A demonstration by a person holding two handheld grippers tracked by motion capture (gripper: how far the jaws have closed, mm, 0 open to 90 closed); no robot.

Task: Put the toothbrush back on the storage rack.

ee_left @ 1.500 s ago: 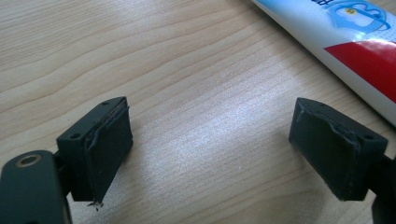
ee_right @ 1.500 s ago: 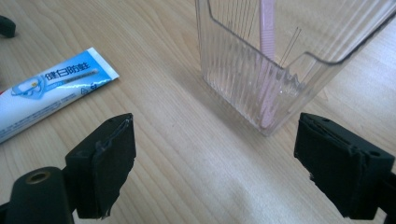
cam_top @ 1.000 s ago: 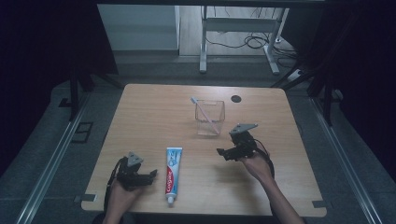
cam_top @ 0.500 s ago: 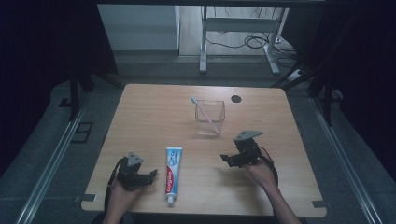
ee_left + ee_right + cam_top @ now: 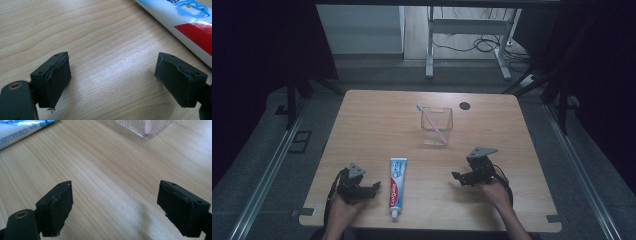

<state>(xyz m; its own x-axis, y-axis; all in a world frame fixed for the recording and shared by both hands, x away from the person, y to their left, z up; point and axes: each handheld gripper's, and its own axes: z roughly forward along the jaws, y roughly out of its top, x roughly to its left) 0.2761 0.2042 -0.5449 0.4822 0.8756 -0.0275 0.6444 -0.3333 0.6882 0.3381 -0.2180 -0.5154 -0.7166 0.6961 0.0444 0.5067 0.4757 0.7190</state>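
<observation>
While both grippers sit low near the table's front edge with nothing between their jaws, what I have to weigh is the toothpaste tube (image 5: 397,185), which lies flat between them with its long axis running front to back, cap end toward me. My left gripper (image 5: 371,187) is just beside it, jaws spread wide and pointing toward it; in the left gripper view the tube (image 5: 185,22) crosses the upper right corner, just past the right-hand jaw and not touching it. My right gripper (image 5: 458,177), also wide open, is well apart from the tube on the other side, and its view catches only the tube's end (image 5: 22,128) at upper left and the clear cup's (image 5: 145,127) base ahead.

I judge the left is the nearer hand for a pick. The jaws would need to straddle the tube across its width, not along its length.

The clear cup (image 5: 436,126), holding a toothbrush (image 5: 431,121) that leans across it, stands farther back toward the middle of the table (image 5: 377,125), well apart from the tube. Bare wood surrounds the tube on all sides, though its cap lies near the front edge
</observation>
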